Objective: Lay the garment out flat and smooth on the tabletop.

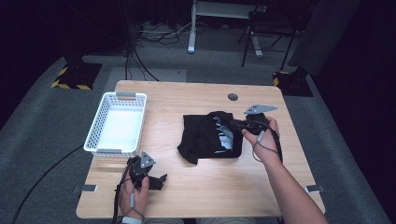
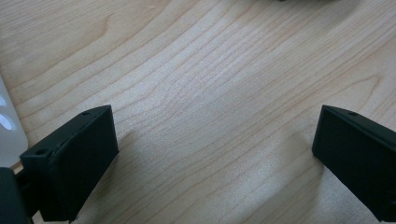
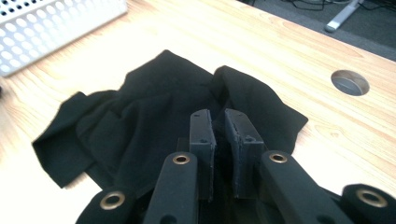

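Right tool (image 3: 219,128): jaws pressed together, pinching a fold of the black garment (image 3: 154,116) at the near edge of the cloth in the right gripper view. In the high view this tool (image 1: 240,125) sits right of centre of the frame, at the garment's (image 1: 205,137) right edge. The garment is crumpled, dark and matte, with a pale printed pattern showing on its right half; it lies on the bench (image 1: 196,186) at mid-frame. Left tool (image 2: 215,154): jaws spread wide over bare wood, nothing between them. A white perforated basket (image 1: 105,109) stands at the left of the bench, apart from the garment.
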A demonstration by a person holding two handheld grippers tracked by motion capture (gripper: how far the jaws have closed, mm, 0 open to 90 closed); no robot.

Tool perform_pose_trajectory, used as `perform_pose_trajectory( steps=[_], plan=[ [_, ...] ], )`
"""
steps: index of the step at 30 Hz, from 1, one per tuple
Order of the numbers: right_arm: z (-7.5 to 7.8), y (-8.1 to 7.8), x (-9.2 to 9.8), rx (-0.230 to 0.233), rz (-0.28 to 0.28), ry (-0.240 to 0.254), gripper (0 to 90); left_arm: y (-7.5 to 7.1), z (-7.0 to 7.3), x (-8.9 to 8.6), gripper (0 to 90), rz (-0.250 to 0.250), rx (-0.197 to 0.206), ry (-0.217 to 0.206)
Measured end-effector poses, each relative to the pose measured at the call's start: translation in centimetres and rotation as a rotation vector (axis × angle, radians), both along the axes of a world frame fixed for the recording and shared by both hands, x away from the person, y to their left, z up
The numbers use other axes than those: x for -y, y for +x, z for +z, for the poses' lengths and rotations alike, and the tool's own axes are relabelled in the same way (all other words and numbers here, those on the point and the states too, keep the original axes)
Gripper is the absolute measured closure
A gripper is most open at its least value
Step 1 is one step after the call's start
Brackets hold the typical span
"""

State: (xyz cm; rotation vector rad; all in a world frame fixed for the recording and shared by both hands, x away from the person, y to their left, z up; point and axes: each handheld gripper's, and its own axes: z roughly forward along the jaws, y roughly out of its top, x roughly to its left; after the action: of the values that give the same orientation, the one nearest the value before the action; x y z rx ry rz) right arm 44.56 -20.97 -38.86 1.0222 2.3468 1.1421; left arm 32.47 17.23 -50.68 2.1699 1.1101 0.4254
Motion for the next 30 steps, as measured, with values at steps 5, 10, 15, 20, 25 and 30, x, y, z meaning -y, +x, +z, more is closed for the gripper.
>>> perform_pose_trajectory(
  steps=[5, 10, 15, 20, 25, 30],
  plan=[
    [-0.3, -0.6, -3.2, -0.006, 0.086, 0.009, 82.0, 0.0, 0.0, 0.0, 0.0, -0.001, 0.000, 0.000],
    [-3.5, -1.2, -8.5, -0.045, 0.195, -0.120, 47.4, 0.0, 0.0, 0.0, 0.1, 0.002, 0.000, 0.000],
    [-5.8, 0.6, -10.0, -0.047, 0.102, -0.190, 27.0, 0.0, 0.0, 0.0, 0.1, 0.001, 0.000, 0.000],
    [-7.1, 1.4, -10.4, -0.141, 0.153, -0.254, 72.8, 0.0, 0.0, 0.0, 0.1, 0.001, 0.000, 0.001],
    [-4.5, 0.9, -8.6, -0.077, 0.094, -0.215, 81.9, 0.0, 0.0, 0.0, 0.1, 0.001, 0.000, 0.000],
    [-2.0, 0.4, -5.1, -0.028, 0.028, -0.133, 81.9, 0.0, 0.0, 0.0, 0.1, 0.000, 0.000, 0.000]
  ],
)
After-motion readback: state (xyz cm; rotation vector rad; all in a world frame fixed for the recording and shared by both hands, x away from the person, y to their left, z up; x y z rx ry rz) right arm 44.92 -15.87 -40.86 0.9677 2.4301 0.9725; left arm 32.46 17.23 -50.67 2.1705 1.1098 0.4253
